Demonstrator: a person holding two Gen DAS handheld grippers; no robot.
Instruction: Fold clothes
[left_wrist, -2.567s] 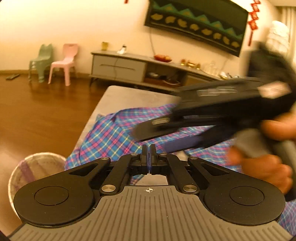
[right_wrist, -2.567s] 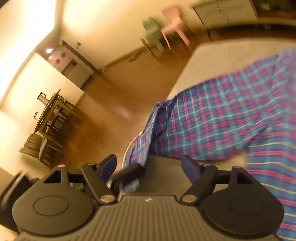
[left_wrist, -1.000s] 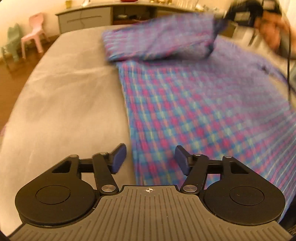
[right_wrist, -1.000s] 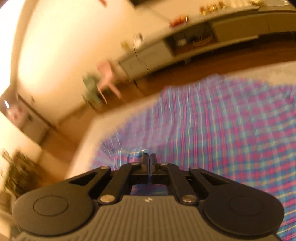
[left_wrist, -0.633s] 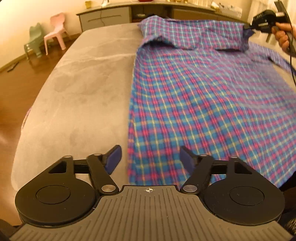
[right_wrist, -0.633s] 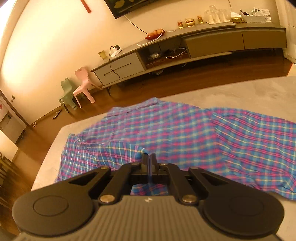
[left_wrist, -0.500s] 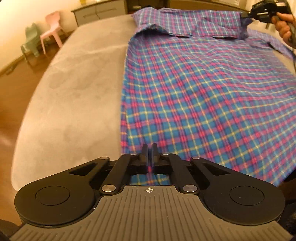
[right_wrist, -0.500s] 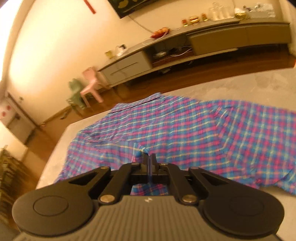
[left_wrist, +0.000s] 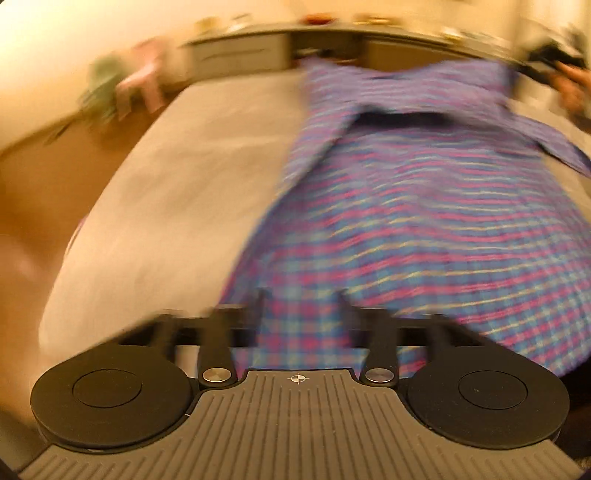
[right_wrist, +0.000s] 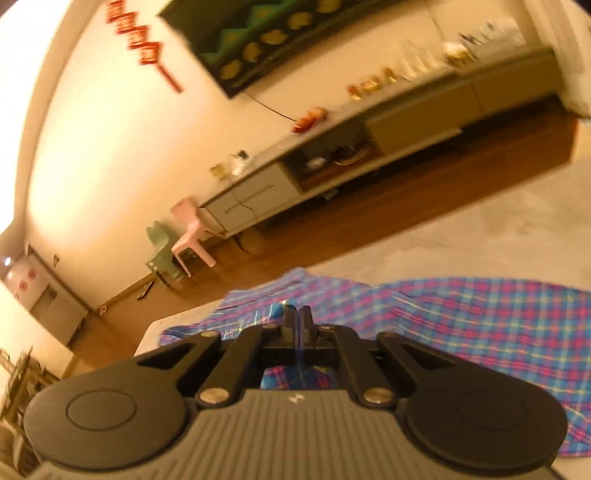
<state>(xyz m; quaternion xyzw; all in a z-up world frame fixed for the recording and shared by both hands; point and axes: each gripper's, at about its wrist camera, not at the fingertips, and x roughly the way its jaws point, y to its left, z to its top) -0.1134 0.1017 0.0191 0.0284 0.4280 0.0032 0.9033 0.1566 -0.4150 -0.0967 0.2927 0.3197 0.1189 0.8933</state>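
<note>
While the left-wrist view is heavily smeared, the left gripper (left_wrist: 301, 308) can still be made out with its fingers spread apart and nothing between them, poised at the near hem of the plaid shirt (left_wrist: 417, 221), whose cloth shows through the gap. The shirt lies spread across the grey bed (left_wrist: 192, 177), occupying its right half from this side, with its far edge raised in a fold that casts a dark shadow beneath. Over on the right, the right gripper (right_wrist: 296, 321) has its fingers pinched together on a bit of that same plaid fabric (a small tuft pokes up just past the tips), and the rest of the shirt stretches away to its right over the bed. Beyond stand a pink chair (right_wrist: 192, 230) and a long low cabinet (right_wrist: 369, 140) against the wall.
</note>
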